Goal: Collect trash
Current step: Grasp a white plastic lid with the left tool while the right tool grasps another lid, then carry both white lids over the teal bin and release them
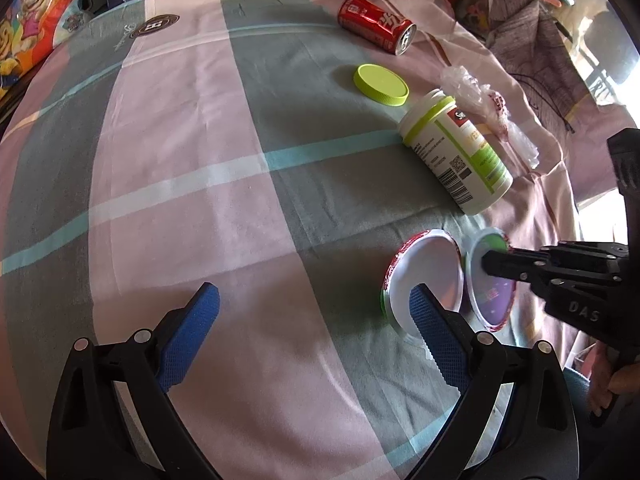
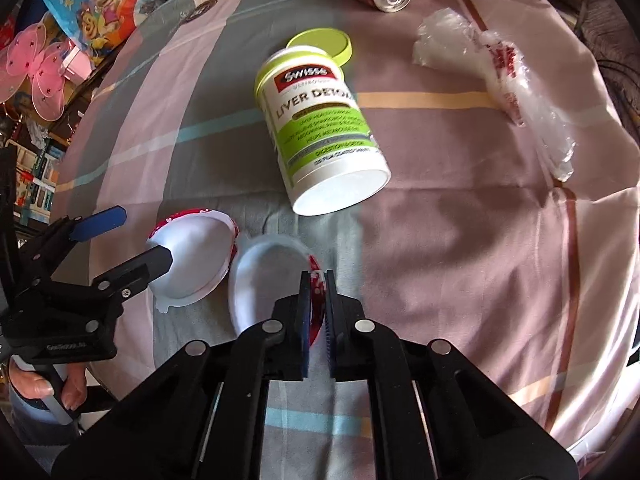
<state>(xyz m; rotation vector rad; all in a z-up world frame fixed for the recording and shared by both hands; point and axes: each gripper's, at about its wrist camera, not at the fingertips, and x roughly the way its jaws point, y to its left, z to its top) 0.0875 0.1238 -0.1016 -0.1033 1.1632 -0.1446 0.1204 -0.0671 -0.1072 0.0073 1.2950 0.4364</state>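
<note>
Two empty white cups with red rims lie side by side on the checked cloth. My right gripper [image 2: 318,276] is shut on the rim of the right cup [image 2: 264,276], which also shows in the left wrist view [image 1: 490,280]. My left gripper [image 1: 316,300] is open, its right finger [image 1: 430,312] over the left cup [image 1: 424,276], which the right wrist view [image 2: 196,252] also shows. A white and green supplement bottle [image 2: 320,136] lies on its side, open, its green lid [image 2: 320,44] behind it. A red soda can [image 1: 376,24] and a crumpled clear plastic wrapper [image 2: 500,80] lie farther back.
The cloth-covered table [image 1: 200,180] drops off at the right edge [image 2: 608,280]. Toy boxes and cartoon bags [image 2: 100,4] crowd the far left beyond the table. A draped chair or clothes [image 1: 532,40] stand at the far right.
</note>
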